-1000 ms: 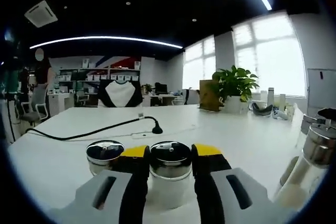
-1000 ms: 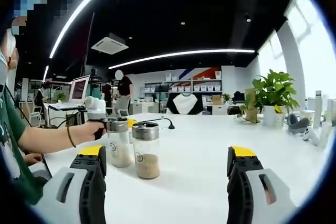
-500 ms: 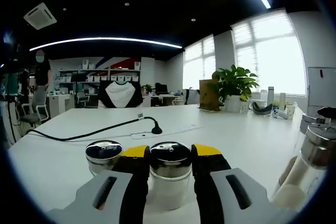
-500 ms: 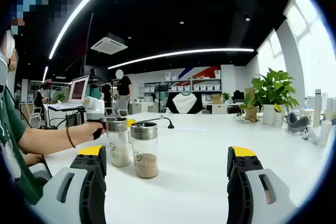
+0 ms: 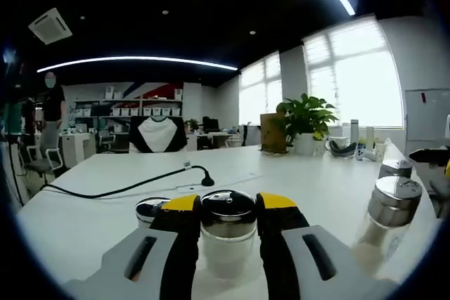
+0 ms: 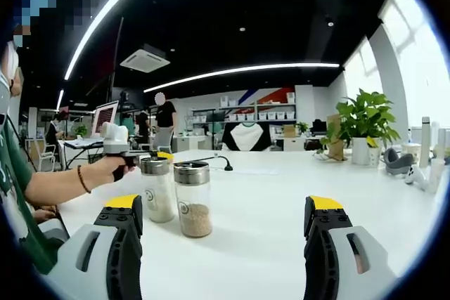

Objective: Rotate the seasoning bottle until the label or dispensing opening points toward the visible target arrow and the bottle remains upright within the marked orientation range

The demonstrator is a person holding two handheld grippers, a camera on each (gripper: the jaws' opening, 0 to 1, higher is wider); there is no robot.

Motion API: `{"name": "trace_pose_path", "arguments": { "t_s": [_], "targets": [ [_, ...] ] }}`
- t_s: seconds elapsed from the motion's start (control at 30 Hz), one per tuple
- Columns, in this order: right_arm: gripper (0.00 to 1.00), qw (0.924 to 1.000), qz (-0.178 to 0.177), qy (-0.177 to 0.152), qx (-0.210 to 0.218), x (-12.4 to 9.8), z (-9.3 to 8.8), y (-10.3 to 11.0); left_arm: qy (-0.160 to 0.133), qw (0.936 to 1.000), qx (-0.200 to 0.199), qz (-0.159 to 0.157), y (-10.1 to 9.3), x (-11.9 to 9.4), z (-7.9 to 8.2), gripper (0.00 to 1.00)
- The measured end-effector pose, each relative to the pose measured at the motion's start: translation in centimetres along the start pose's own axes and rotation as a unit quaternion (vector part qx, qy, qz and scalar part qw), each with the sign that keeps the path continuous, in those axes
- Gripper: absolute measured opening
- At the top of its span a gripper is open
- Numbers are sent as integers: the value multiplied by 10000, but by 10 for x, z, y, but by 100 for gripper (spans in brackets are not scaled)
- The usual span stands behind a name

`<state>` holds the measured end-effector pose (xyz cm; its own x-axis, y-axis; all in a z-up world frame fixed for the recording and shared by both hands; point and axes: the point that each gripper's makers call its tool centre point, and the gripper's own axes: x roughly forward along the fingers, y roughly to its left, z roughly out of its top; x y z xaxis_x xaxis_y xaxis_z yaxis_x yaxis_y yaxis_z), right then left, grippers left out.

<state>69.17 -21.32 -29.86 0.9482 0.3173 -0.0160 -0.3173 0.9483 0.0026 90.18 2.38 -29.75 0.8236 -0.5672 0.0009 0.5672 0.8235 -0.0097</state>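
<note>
Seasoning bottle upright, gripped between left gripper jaws, right gripper jaws wide open

Left gripper has been swung on the clamped seasoning bottle; the neighbouring bottle is now largely hidden behind its jaw. In the right gripper view, the hand has shifted slightly.

No readable text anywhere. The two seasoning bottles I see from my right gripper view each carry a small round emblem on the glass, too small to make out. The bins on the far shelves are too blurred to read.
</note>
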Motion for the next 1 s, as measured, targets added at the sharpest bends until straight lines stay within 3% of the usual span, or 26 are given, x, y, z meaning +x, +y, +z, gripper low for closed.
{"name": "trace_pose_path", "arguments": {
  "t_s": [0.5, 1.0],
  "targets": [
    [98, 10000, 21, 48, -37, 0, -3, 3, -162, 9996, -19, -250, -18, -49, 12, 32],
    [99, 10000, -36, 29, -68, -1, -1, 2, -181, 9993, -64, -329, -29, -81, 4, 32]
  ]
}}
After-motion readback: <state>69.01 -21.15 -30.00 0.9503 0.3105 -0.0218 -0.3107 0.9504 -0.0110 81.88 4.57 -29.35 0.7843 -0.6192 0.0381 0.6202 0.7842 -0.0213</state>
